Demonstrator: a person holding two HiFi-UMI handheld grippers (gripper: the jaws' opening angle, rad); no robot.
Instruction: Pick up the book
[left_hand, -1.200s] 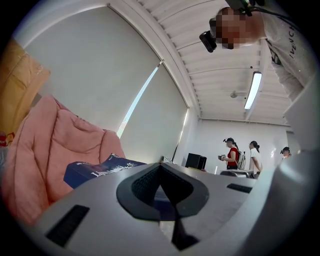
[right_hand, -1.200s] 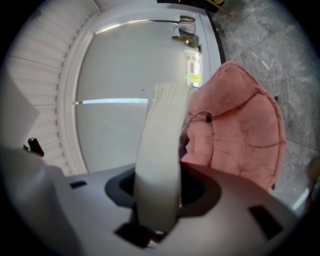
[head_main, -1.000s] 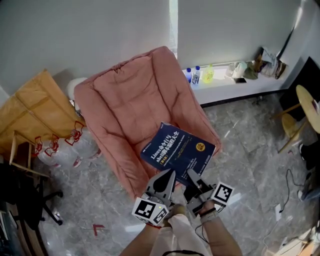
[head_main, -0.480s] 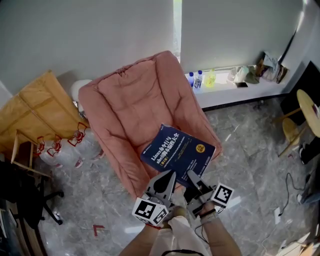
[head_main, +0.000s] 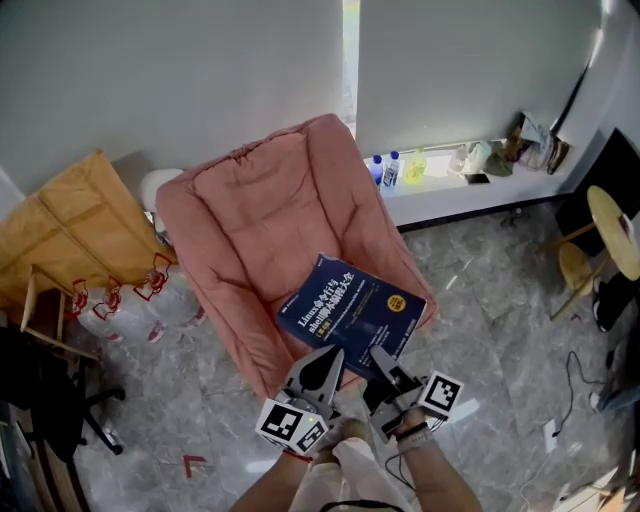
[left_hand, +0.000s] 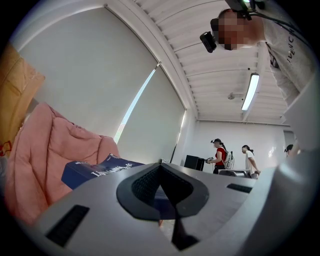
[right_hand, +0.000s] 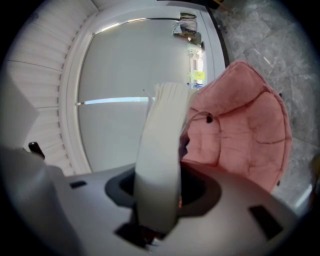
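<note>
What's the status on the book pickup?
Right tool clamped on book, near edge; left tool shut, empty, alongside. Book not yet lifted, lying on pink chair. Nothing in the way.

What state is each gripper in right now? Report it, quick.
Left gripper: closed, holding nothing.
Right gripper: closed on the near edge of the book.
</note>
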